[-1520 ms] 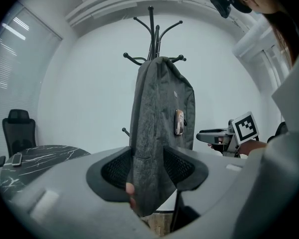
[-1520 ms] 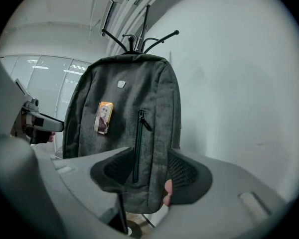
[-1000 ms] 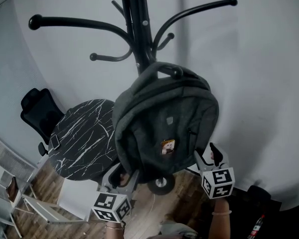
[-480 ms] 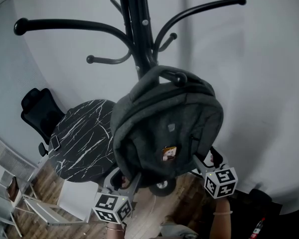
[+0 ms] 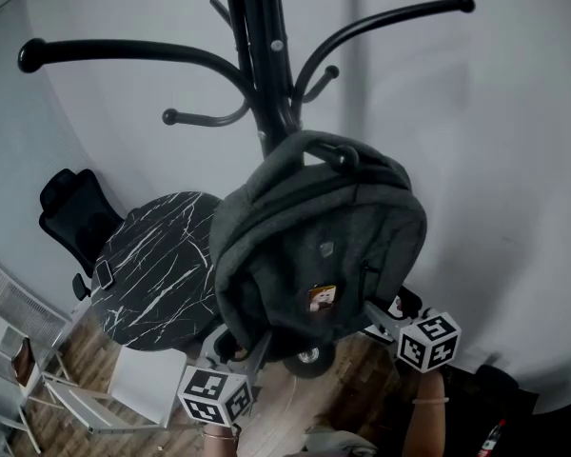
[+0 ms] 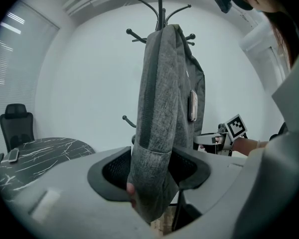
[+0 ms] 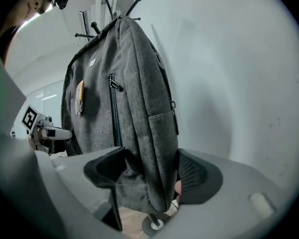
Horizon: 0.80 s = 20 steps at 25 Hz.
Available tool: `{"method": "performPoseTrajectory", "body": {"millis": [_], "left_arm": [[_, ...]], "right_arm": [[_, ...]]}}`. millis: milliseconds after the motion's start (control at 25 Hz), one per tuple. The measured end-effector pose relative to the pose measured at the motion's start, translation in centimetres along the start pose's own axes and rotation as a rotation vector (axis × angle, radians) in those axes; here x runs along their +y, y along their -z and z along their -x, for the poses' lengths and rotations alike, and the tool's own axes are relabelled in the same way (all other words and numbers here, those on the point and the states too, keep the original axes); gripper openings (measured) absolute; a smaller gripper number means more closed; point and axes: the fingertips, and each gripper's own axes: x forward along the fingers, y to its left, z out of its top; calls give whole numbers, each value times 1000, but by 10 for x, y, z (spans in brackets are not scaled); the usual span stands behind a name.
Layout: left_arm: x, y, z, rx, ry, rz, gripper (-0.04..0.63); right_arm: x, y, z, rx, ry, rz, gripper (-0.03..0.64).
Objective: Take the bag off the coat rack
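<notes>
A plain white wall (image 5: pixel 514 160) is seen all round. A round black marble-patterned table (image 5: pixel 157 274) is set on a wood floor (image 5: pixel 285 403), with a black office chair (image 5: pixel 71 212) just beside it and a white chair (image 5: pixel 143 384) nearer. Brightly lit blinds (image 6: pixel 10 49) are seen at the left.

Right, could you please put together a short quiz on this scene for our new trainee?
1. True or false: the grey backpack hangs by its top handle from a hook of the coat rack.
2. What stands between the jaws of the left tool? A) a bare rack hook B) the backpack's lower edge C) nothing
3. Which dark seat stands beside the round marbled table?
Key: 1 true; 2 B; 3 the black office chair.
</notes>
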Motion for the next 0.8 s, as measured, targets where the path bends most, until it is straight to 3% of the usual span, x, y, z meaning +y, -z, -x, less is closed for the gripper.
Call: {"method": "performPoseTrajectory", "body": {"millis": [320, 520, 800], "left_arm": [[-1, -1, -2, -5, -18, -43, 170], [-3, -4, -1, -16, -44, -103, 127], [-9, -7, 2, -46, -54, -140, 110]], "right_arm": [[7, 3, -1, 6, 29, 55, 276], [11, 5, 6, 3, 102, 108, 207], [15, 2, 17, -21, 198, 147, 158]]}}
